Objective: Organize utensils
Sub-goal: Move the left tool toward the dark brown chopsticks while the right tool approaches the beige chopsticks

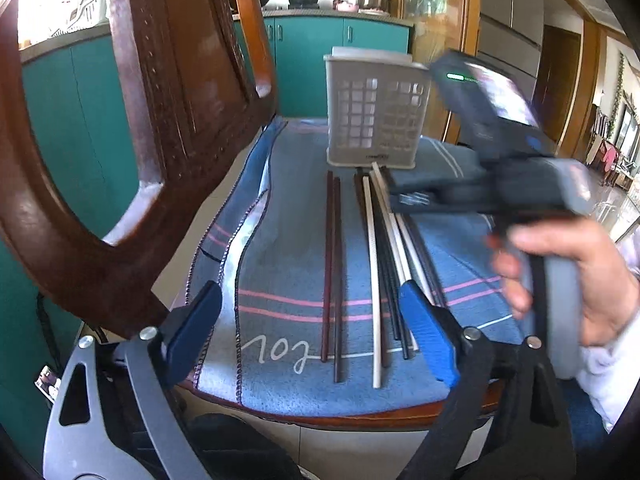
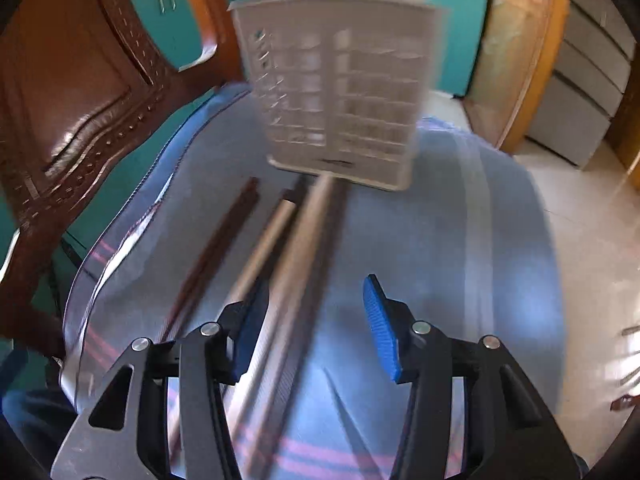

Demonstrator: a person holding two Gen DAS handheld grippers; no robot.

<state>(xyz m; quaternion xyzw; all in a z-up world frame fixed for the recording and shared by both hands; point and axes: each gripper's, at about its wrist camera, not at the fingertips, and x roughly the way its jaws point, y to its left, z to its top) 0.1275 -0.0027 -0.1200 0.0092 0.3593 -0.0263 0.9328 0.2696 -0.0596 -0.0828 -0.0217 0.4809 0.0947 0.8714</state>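
chopsticks [image 1: 376, 280] lie before the holder [image 1: 374, 108]; both tools, left tool [image 1: 316, 332] and right tool [image 2: 316, 320], gape empty, so straddle one pair squarely.

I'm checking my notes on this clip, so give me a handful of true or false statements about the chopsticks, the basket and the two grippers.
1. The grey utensil basket stands upright on the blue striped towel. True.
2. Several chopsticks already stand inside the basket. False: through the grid walls none show in it, and the chopsticks lie flat on the towel in front of it.
3. The left gripper is open and holds nothing. True.
4. The right gripper is clamped on a white chopstick. False: its jaws are apart and empty, above the chopsticks.
5. All the chopsticks are white. False: a dark brown pair lies left of the white and black ones.
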